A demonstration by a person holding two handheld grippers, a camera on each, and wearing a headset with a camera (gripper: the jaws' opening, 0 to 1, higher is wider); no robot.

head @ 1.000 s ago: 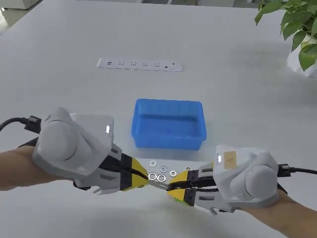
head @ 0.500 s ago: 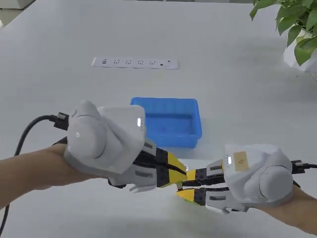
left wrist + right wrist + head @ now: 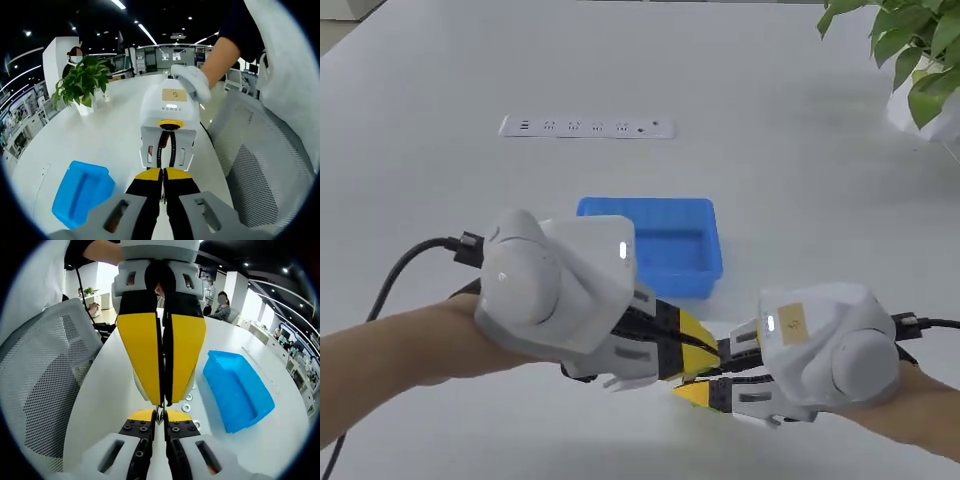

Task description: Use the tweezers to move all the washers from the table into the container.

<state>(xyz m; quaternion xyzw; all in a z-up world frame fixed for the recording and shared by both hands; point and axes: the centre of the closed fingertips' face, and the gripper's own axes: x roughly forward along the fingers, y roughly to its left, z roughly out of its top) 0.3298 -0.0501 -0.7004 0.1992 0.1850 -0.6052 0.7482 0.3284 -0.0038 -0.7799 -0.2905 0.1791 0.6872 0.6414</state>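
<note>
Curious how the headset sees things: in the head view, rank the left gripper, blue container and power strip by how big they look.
Largest: left gripper, nearest the camera, so it looms.
Then: container, partly hidden behind it.
Smallest: power strip, a thin bar farthest off.

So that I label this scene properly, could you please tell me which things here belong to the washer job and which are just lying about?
Belongs to the job: washers, blue container, tweezers pinched between the left gripper and right gripper.
Just lying about: power strip, potted plant, mesh chair.
</note>
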